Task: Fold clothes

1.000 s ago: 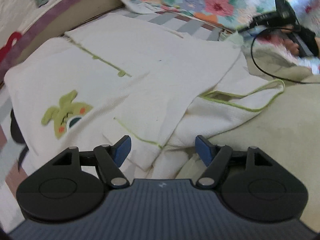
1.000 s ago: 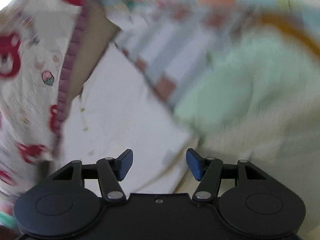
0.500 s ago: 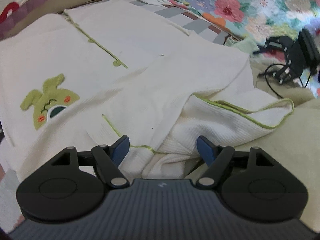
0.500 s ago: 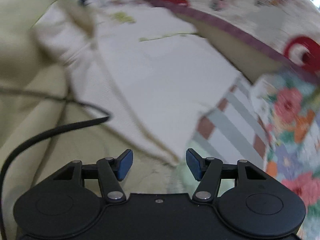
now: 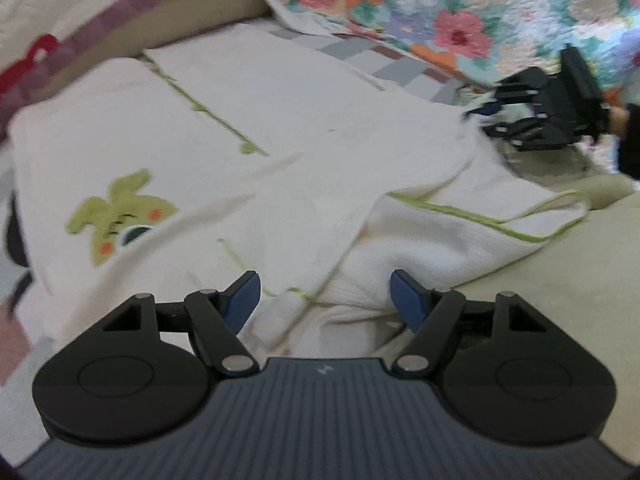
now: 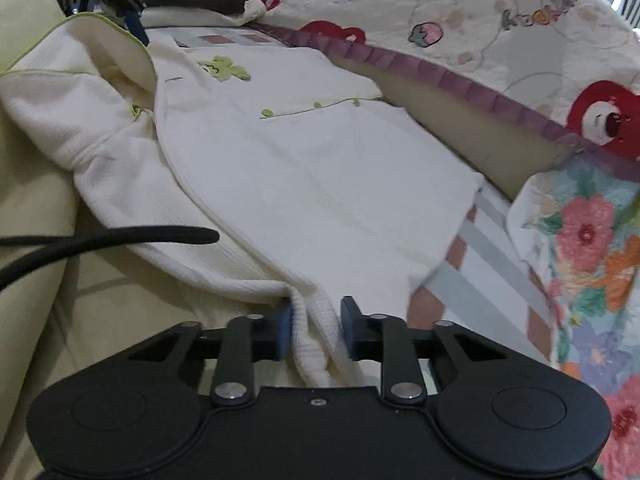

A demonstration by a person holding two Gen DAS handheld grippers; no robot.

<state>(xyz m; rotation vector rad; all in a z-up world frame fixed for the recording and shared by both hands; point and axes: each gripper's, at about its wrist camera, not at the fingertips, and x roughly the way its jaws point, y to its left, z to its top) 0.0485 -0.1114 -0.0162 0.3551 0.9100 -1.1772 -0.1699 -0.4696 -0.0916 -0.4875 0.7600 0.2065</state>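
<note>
The cream garment (image 6: 320, 168) lies partly folded, hood side bunched; right gripper (image 6: 316, 330) pinches its ribbed edge, left gripper (image 5: 324, 296) hovers wide

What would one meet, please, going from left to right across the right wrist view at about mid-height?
Pale yellow-green cushion → black cable → cream waffle-knit garment with green trim → grey-and-brown striped sheet → floral patchwork quilt.

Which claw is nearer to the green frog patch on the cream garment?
Left. The left claw hangs open just beside the frog patch; the right claw grips the cream garment at its far end.
</note>
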